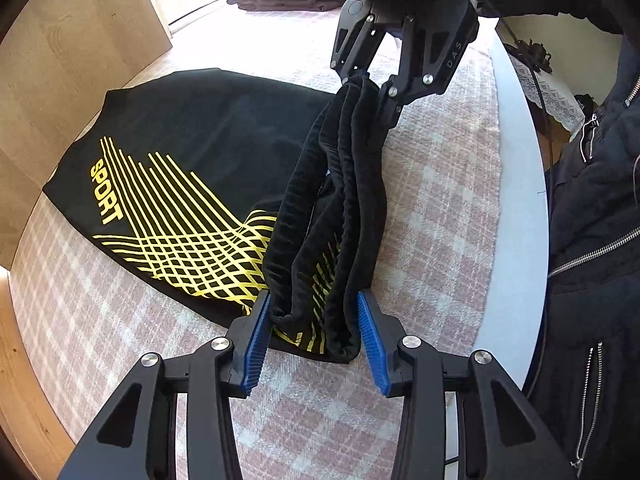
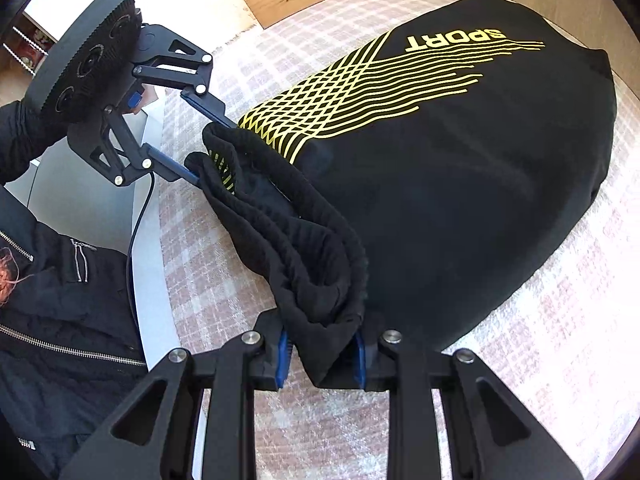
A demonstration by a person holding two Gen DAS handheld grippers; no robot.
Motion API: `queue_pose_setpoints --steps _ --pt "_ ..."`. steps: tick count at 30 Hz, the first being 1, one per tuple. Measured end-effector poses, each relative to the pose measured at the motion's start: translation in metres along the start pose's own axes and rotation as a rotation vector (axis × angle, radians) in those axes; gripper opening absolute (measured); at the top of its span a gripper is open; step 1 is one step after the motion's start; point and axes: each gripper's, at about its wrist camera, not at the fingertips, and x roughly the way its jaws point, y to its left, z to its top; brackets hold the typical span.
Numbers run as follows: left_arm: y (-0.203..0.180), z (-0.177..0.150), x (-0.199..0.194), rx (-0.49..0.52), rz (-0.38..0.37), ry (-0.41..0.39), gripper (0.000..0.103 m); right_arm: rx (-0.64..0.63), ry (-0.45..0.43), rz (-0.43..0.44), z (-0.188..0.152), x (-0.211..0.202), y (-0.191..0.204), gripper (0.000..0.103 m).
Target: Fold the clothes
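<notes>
A black shirt (image 1: 208, 132) with a yellow "SPORT" line print lies on the checked pink cloth; it also shows in the right wrist view (image 2: 460, 184). Its ribbed hem is bunched and lifted between both grippers. My left gripper (image 1: 314, 340) is shut on one end of the bunched hem (image 1: 320, 280), close to the cloth. My right gripper (image 2: 322, 354) is shut on the other end of the hem (image 2: 320, 280). The right gripper (image 1: 372, 80) shows above in the left wrist view, and the left gripper (image 2: 208, 156) shows at the far left in the right wrist view.
The pink checked cloth (image 1: 440, 184) covers a white round table (image 1: 520, 216). Light wooden walls (image 1: 72, 52) stand behind the shirt. A pile of dark clothes (image 1: 280, 0) lies at the back. The person in a black zipped jacket (image 1: 592, 240) stands at the table's edge.
</notes>
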Motion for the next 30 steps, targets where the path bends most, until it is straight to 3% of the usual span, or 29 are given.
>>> queue_pose_setpoints --steps 6,8,13,19,21,24,30 --pt "0.011 -0.002 0.005 -0.036 -0.077 -0.004 0.039 -0.062 -0.027 -0.037 -0.005 -0.001 -0.004 0.024" --pt "0.011 -0.004 0.003 -0.055 -0.109 -0.013 0.026 -0.065 -0.031 -0.048 -0.011 0.002 -0.002 0.024" --pt "0.003 -0.004 0.001 -0.029 -0.118 -0.009 0.016 -0.051 -0.011 -0.05 -0.024 0.01 0.005 0.028" --pt "0.003 -0.004 0.001 -0.07 -0.108 -0.015 0.016 -0.103 0.001 -0.123 -0.016 0.011 0.026 0.033" --pt "0.002 -0.005 -0.001 -0.085 -0.109 -0.025 0.015 -0.04 0.007 -0.105 -0.015 0.011 0.024 0.02" --pt "0.003 -0.004 -0.011 -0.123 -0.104 -0.056 0.012 -0.012 0.009 -0.102 -0.014 0.004 0.028 0.019" --pt "0.019 0.018 -0.073 -0.127 0.002 -0.156 0.012 -0.016 -0.085 -0.128 -0.003 -0.058 0.045 0.018"
